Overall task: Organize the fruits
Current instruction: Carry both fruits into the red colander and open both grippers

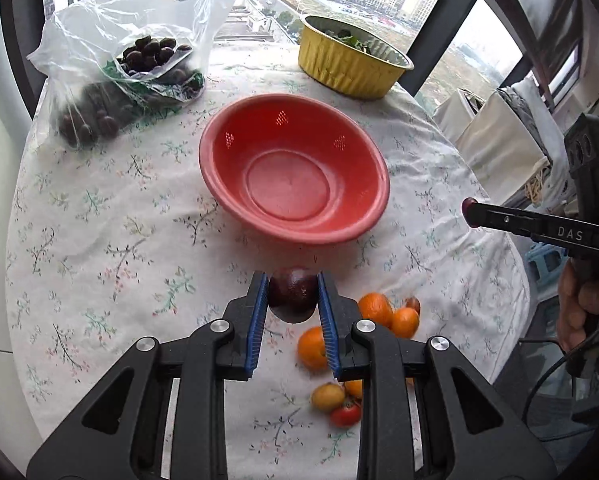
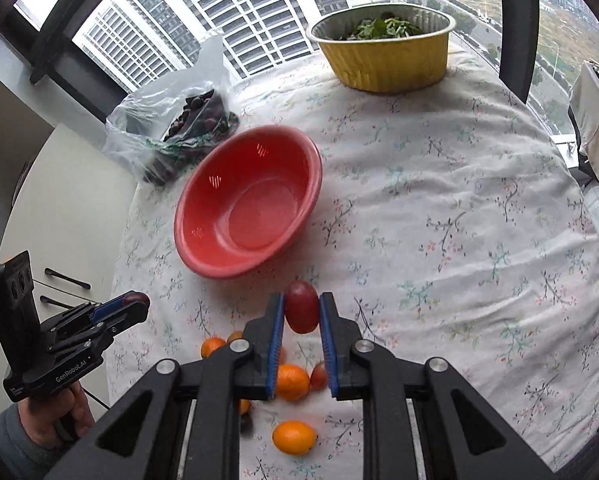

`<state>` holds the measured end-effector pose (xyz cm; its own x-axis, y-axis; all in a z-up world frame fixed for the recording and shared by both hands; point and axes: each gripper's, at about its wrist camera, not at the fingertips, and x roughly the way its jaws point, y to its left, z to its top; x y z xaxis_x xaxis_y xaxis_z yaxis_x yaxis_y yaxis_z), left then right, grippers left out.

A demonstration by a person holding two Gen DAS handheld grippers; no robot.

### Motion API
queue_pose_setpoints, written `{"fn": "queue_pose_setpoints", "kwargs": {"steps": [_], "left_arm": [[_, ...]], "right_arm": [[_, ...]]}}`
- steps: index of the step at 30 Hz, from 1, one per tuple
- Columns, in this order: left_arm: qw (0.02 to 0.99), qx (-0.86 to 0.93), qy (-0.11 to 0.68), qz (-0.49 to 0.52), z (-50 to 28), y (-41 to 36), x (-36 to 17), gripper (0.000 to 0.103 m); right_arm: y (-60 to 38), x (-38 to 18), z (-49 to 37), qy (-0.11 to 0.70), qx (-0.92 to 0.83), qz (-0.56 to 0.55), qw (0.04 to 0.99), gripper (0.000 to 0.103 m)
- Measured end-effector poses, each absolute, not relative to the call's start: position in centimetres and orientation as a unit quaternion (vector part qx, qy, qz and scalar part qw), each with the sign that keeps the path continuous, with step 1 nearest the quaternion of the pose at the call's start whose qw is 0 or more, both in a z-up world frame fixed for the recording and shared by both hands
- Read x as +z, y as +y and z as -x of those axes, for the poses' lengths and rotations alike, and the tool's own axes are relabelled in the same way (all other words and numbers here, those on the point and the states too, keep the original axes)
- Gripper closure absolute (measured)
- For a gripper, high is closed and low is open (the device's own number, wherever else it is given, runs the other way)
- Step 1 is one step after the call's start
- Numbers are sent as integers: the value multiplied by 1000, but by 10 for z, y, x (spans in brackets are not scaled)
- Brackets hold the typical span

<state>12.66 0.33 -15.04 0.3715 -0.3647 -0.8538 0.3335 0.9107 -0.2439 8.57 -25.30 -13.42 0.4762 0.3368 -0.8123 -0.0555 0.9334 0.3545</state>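
**Two fruits lifted, bowl not yet loaded**

We start at the left of the counter [image 1: 111, 216], where a plastic bag [image 1: 111, 80] of dark fruit lies against the far edge, unopened for sorting as far as we can tell. Next to it, near the middle, sits the red bowl [image 1: 295, 168]; we find nothing inside it in either view. Behind it to the right stands a yellow foil tub [image 1: 351, 60] holding greens.

The left hand-held gripper [image 1: 293, 300] is clenched on a dark purple fruit [image 1: 293, 294], held in the air short of the bowl's near rim. The right hand-held gripper [image 2: 302, 312] likewise grasps a red fruit [image 2: 302, 308], also above the cloth and short of the bowl.

Below both, at the near edge, the loose pile [image 1: 363, 340] remains: several small oranges, a yellowish fruit and a small red one, all lying on the cloth.

Our judgement: the task is at an early stage. Two fruits are in hand, none delivered, and the pile is left to move.
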Motion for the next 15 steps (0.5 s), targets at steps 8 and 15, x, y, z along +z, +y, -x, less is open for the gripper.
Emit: {"fn": "queue_pose_setpoints", "kwargs": {"steps": [8, 15], "left_arm": [[818, -179, 547, 5, -223, -22, -170, 80], [801, -175, 572, -13, -242, -49, -212, 80]], "right_arm": [[-198, -141, -180, 519, 173, -63, 835, 83], [-170, -181, -203, 557, 196, 9, 807, 83]]}}
